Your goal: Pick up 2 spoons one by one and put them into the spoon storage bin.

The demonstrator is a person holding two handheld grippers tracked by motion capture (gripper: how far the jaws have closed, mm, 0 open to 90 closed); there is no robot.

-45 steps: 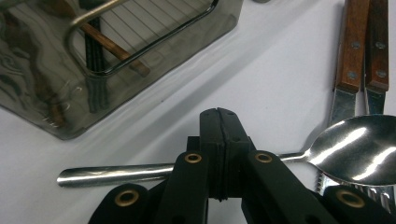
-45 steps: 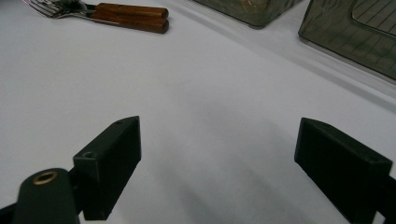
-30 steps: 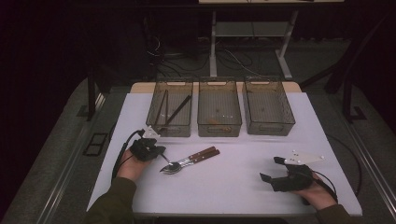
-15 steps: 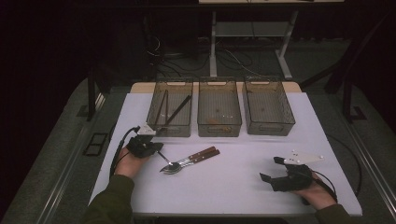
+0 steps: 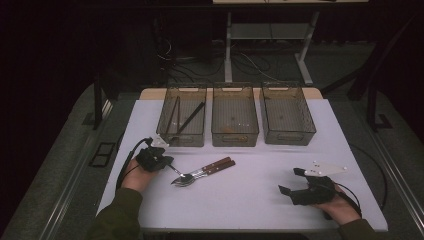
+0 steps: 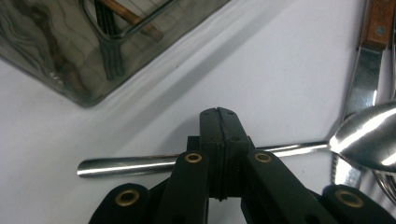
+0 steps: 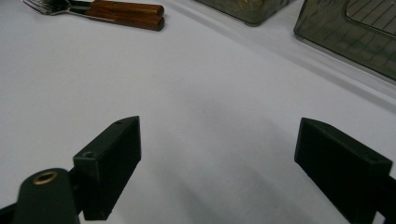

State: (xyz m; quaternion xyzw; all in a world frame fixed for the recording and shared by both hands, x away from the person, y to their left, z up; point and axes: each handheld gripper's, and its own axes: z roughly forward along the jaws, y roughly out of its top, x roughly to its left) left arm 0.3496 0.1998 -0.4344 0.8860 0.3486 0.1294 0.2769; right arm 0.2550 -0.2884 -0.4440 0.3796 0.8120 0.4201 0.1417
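I can read no text, label, brand, number or sign anywhere here.
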